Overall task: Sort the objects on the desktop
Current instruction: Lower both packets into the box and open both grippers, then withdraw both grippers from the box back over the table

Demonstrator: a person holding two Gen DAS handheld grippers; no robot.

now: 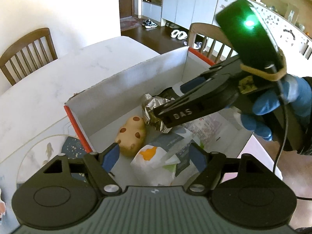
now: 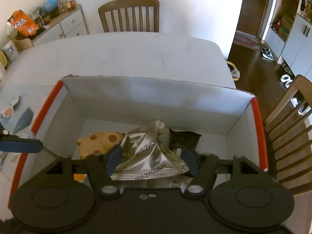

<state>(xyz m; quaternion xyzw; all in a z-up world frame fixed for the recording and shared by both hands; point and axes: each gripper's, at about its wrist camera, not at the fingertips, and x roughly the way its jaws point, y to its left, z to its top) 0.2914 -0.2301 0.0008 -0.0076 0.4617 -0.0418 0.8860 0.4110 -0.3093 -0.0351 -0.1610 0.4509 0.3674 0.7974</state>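
Note:
A white cardboard box (image 1: 136,78) with red edges stands on the white table. Inside lie a tan spotted plush toy (image 1: 131,134), white snack packets (image 1: 154,161) and a dark packet (image 2: 183,139). My right gripper (image 2: 151,157) is over the box, shut on a crumpled silver foil packet (image 2: 148,156); it shows from the side in the left wrist view (image 1: 161,117), with the foil packet (image 1: 154,111) at its tips. My left gripper (image 1: 154,156) is open and empty above the box's near side. The box (image 2: 156,97) also fills the right wrist view, with the toy (image 2: 97,142) at the left.
Wooden chairs (image 1: 27,52) stand around the table (image 1: 58,81). A patterned mat with fish (image 1: 48,152) lies left of the box. A chair (image 2: 288,124) stands close to the box's right side. A sideboard with clutter (image 2: 48,23) is at the far left.

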